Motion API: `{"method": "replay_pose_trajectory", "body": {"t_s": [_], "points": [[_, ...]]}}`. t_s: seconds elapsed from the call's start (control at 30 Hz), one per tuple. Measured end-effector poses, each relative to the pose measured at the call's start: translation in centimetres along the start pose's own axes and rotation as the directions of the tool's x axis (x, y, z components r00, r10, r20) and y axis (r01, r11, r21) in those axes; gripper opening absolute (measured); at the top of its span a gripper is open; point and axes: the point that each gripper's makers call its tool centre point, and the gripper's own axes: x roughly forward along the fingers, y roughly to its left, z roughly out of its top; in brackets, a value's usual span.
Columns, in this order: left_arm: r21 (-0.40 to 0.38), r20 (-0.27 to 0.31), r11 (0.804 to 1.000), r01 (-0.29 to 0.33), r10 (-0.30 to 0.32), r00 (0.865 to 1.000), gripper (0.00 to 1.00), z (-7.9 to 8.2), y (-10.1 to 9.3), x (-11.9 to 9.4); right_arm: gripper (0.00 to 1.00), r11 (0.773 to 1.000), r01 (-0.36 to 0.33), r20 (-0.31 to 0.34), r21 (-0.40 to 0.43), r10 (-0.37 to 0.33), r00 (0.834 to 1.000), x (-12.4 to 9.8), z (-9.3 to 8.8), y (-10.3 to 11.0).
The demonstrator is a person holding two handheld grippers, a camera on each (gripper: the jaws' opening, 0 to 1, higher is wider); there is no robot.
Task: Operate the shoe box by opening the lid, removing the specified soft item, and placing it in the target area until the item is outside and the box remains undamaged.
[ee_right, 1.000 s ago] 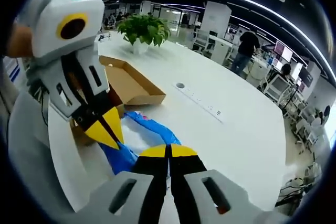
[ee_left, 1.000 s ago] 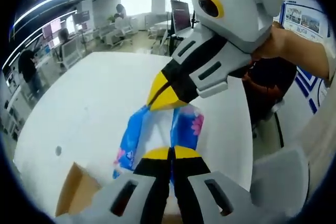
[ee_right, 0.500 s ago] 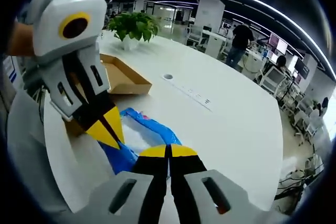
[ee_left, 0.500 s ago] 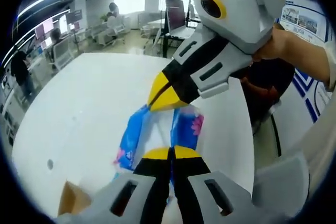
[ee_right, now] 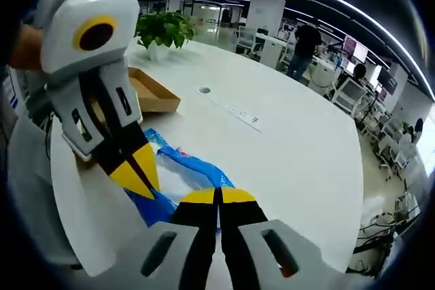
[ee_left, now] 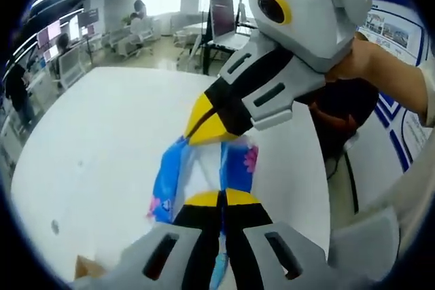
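Observation:
A soft blue cloth with pink flowers (ee_left: 202, 168) hangs stretched between both grippers above the white table (ee_left: 102, 134). My left gripper (ee_left: 219, 197) is shut on its near end. My right gripper (ee_left: 204, 127) reaches in from the upper right and is shut on the far end. In the right gripper view the same cloth (ee_right: 187, 168) runs from my right gripper (ee_right: 219, 195) to the left gripper (ee_right: 139, 176) at the left. The brown cardboard shoe box (ee_right: 153, 93) lies open on the table behind the left gripper, apart from the cloth. One corner of cardboard (ee_left: 85, 267) shows low in the left gripper view.
A potted green plant (ee_right: 162, 28) stands at the table's far end, past the box. A power strip (ee_right: 238, 112) and a round cable port (ee_right: 204, 90) sit in the tabletop. People, desks and monitors fill the room beyond. A person's hand (ee_left: 370, 66) holds the right gripper.
Both grippers have carried the cloth further from the box: the cardboard has slid toward the edge of each view. The grip on the cloth is unchanged.

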Motion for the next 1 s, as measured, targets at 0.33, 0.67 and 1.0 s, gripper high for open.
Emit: {"method": "replay_pose_trajectory", "body": {"t_s": [0.33,0.67,1.0], "points": [[0.003,-0.005,0.999,0.046,-0.046,0.999,0.00,1.4,-0.1,2.9,0.00,1.000,0.010,-0.028,0.008,-0.010,1.000,0.1,-1.8,-2.6],[0.001,-0.013,0.997,0.079,-0.079,0.997,0.00,2.2,-0.4,5.8,0.00,1.000,0.019,-0.060,0.019,-0.018,0.998,0.5,-3.9,-4.3],[0.001,-0.031,0.994,0.110,-0.110,0.993,0.00,2.1,-0.4,8.5,0.00,0.998,0.031,-0.080,0.049,-0.027,0.996,1.1,-6.2,-5.5]]}}
